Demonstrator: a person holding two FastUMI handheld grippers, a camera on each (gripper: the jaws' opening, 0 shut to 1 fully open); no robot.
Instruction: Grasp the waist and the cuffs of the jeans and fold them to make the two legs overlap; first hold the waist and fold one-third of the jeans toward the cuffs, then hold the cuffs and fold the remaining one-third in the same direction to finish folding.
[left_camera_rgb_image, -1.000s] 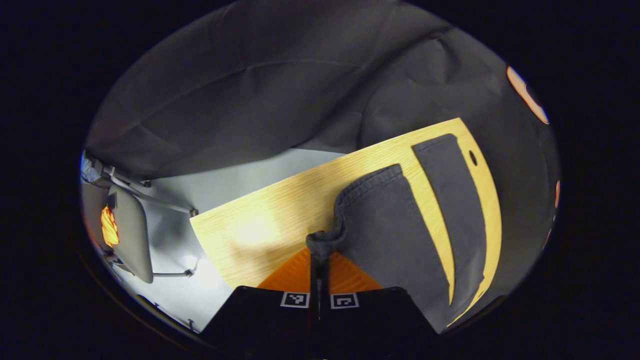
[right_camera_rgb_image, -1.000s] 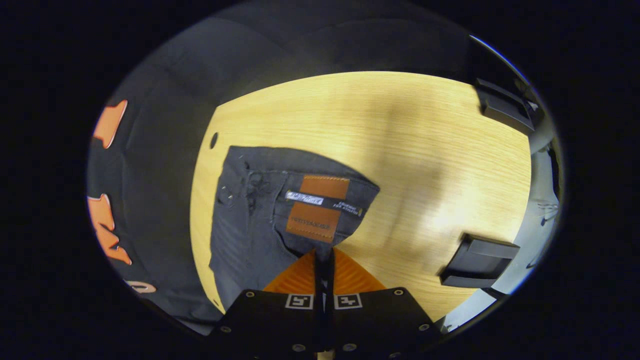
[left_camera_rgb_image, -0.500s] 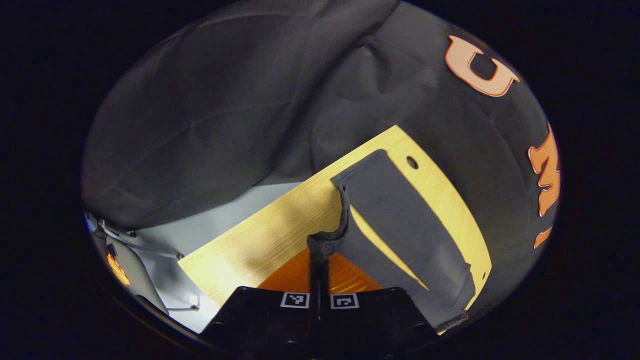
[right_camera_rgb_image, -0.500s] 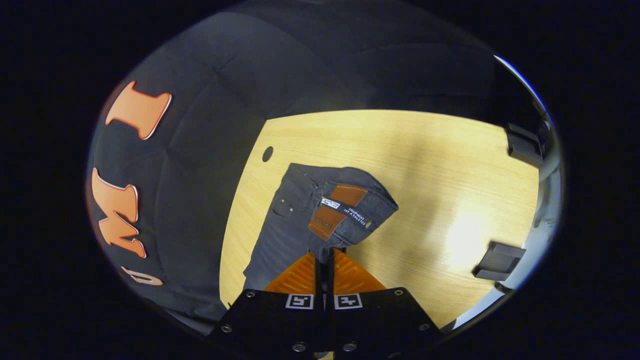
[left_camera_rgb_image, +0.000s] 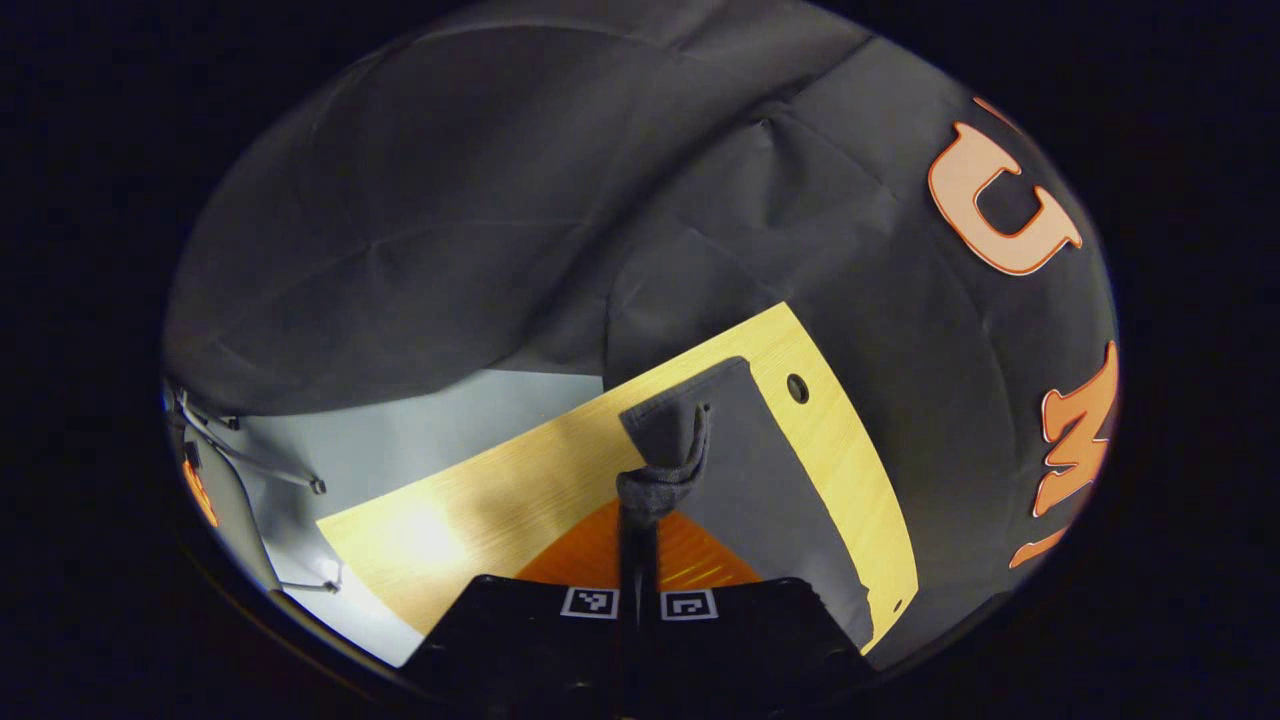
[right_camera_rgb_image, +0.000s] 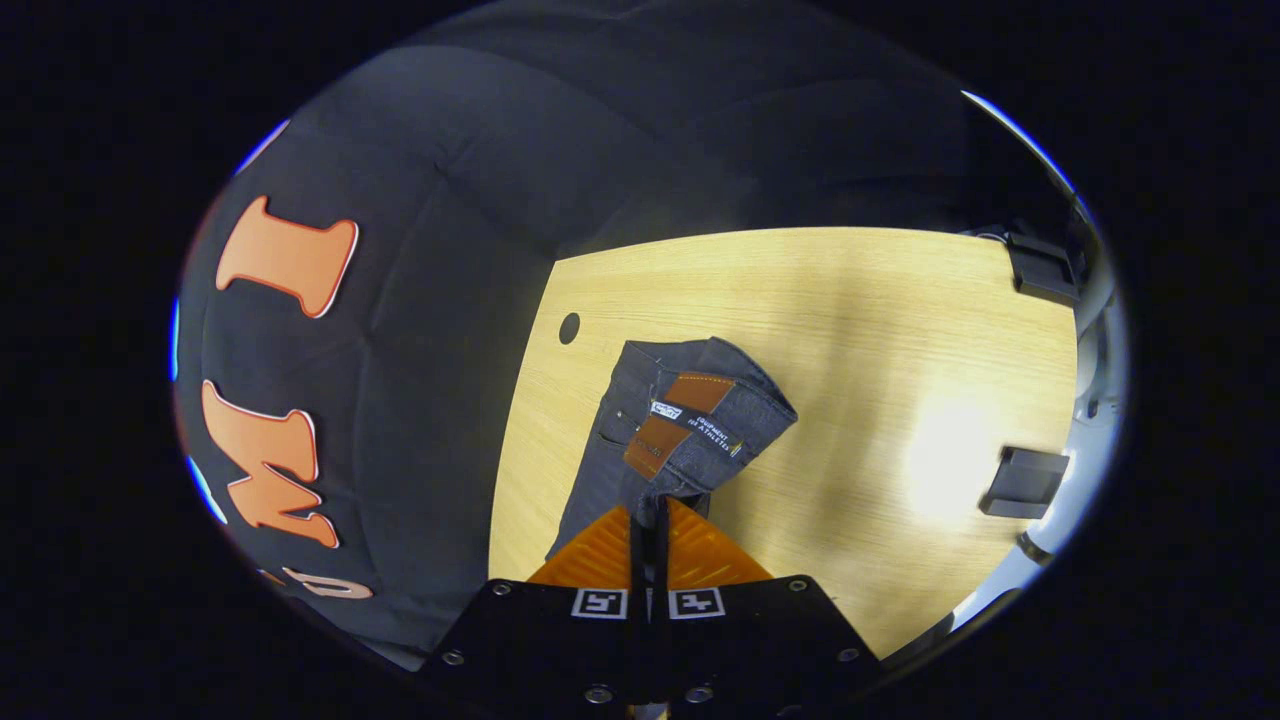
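1. While clamped together on a bunched cuff (left_camera_rgb_image: 668, 470), left gripper (left_camera_rgb_image: 637, 520) held one leg of the jeans (left_camera_rgb_image: 770, 500) raised over the other, which lay flat on the wooden table (left_camera_rgb_image: 500, 500).
2. Seen in the right gripper view: right gripper (right_camera_rgb_image: 648, 520) pinched shut on the waist (right_camera_rgb_image: 690, 470), just under the leather patch (right_camera_rgb_image: 680, 420), with the waistband doubled over and lifted off the table.
3. Judged as the first step, laying one leg onto the other; neither of the 2 later thirds begun.
4. To do it well, judged: both ends carried across at equal pace, cloth kept lightly taut between the 2 grips, so no slack ridge forms mid-leg.
5. Lowered best with cuff edge over cuff edge and waistband side over side; released only once the top leg rested square.
6. Risk, judged: denim is heavy and stiff, and with only a small bite of cloth in each grip a sharp tug could slip the hem free.
7. Containers: none seen. Noted instead a round hole (left_camera_rgb_image: 797, 388) in the table near the far cuff, and 2 dark flat objects (right_camera_rgb_image: 1020, 482) at the table's edge, too unclear to name.
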